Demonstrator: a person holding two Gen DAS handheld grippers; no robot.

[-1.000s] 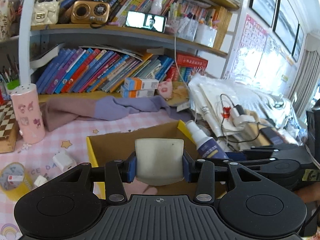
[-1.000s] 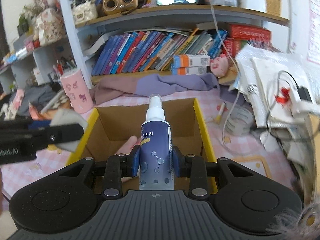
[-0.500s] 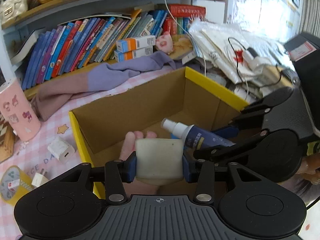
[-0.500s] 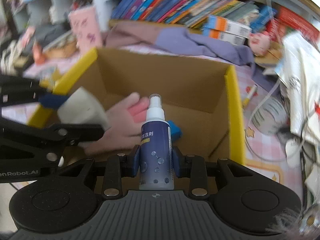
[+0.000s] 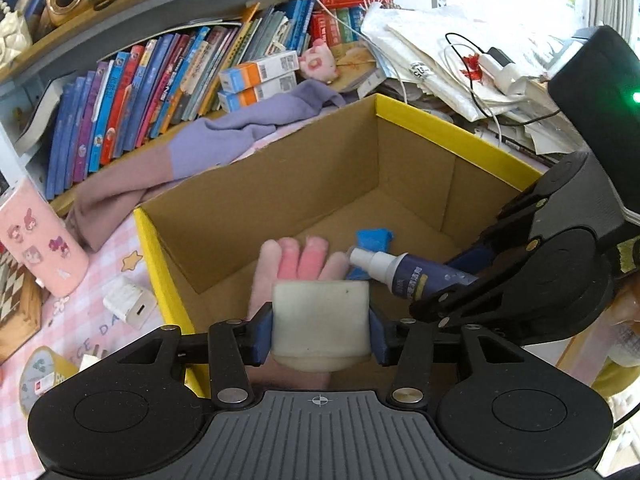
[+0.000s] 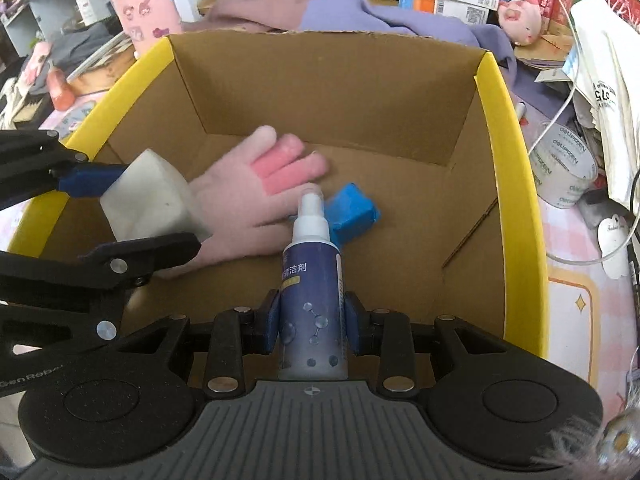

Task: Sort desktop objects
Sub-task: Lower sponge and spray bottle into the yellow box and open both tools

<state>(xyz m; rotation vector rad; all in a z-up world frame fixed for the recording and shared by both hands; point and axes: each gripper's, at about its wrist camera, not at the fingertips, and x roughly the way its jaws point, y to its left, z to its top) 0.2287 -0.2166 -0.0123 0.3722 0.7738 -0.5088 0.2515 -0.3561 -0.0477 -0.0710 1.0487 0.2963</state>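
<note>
My left gripper (image 5: 320, 330) is shut on a white sponge block (image 5: 320, 322) and holds it low inside the yellow-rimmed cardboard box (image 5: 448, 124). The sponge also shows in the right wrist view (image 6: 150, 200). My right gripper (image 6: 312, 320) is shut on a dark blue spray bottle (image 6: 312, 292) with a white nozzle, also inside the box (image 6: 516, 132). The bottle shows in the left wrist view (image 5: 408, 274). A pink glove (image 6: 256, 200) and a blue packet (image 6: 352, 210) lie on the box floor under both grippers.
A pink tumbler (image 5: 38, 240), a white charger (image 5: 130, 302) and a yellow tape roll (image 5: 42, 376) lie left of the box. A purple cloth (image 5: 224, 144) and books stand behind it. A tape roll (image 6: 568, 168), papers and cables crowd the right side.
Both grippers have tilted down and moved lower into the box with the sponge and the bottle still held. The glove and blue packet came into fuller view.
</note>
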